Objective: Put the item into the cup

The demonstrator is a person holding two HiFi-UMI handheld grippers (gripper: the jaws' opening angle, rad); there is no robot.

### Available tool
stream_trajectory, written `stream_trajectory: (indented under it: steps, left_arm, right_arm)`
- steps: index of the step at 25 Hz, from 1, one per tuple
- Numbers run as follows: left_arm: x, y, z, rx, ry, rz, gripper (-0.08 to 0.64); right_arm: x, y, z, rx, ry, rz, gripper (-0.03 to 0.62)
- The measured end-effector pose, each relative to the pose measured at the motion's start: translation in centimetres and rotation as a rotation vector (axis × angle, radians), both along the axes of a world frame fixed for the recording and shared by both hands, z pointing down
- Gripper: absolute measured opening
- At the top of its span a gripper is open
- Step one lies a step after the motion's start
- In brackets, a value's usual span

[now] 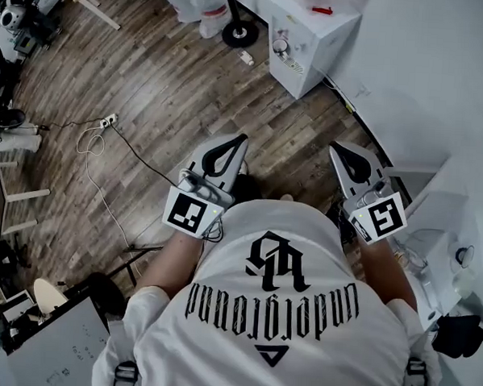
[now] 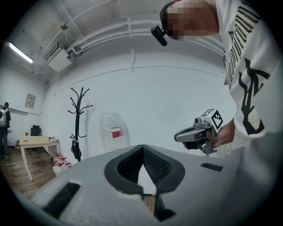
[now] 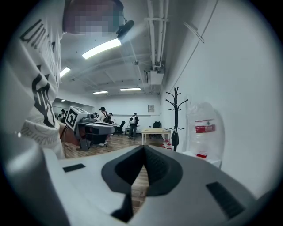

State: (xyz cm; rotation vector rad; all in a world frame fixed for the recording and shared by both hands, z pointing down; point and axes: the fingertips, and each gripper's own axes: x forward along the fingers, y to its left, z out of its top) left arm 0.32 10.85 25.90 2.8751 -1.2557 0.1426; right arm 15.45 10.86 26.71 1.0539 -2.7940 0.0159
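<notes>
1. Item and cup: neither shows in any view, so I cannot give their place. I judge the pick not yet begun
2. Left gripper: jaws closed tip to tip with nothing between them, as the left gripper view confirms. Right gripper: the same, shut and empty
3. Fault, closed approach: if I reach the item with the jaws in this state, the tips would push it over or away. Open them before closing in
4. Fault, blind travel: with the target out of frame, a gripper could strike the white cabinet at upper centre, and the cable on the floor at centre left could catch a foot
5. Pose: both grippers are held about level before the torso, side by side and well apart. They point toward the top of the head view, left at centre left and right at centre right, with a hand behind each marker cube
</notes>
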Motion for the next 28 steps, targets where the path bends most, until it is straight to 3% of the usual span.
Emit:
stream_trajectory:
  steps: [6,11,28]
  left_arm:
    - [4.0,4.8,-0.6,0.021,-0.042,-0.003,0.005]
    - [5.5,7.7,-1.0,0.020,-0.032,-0.002,0.005]
    - [4.3,10.9,-3.2,0.084,-0.013,-0.020,0.005]
  right_arm:
    - [3.6,4.4,-0.8,0.027,-0.022,-0.021,0.005]
    - [5.0,7.6,-1.1,0.039,-0.026,-0.032,0.005]
    - [4.5,11.1,-2.4,0.055,-0.059,-0.052,0.005]
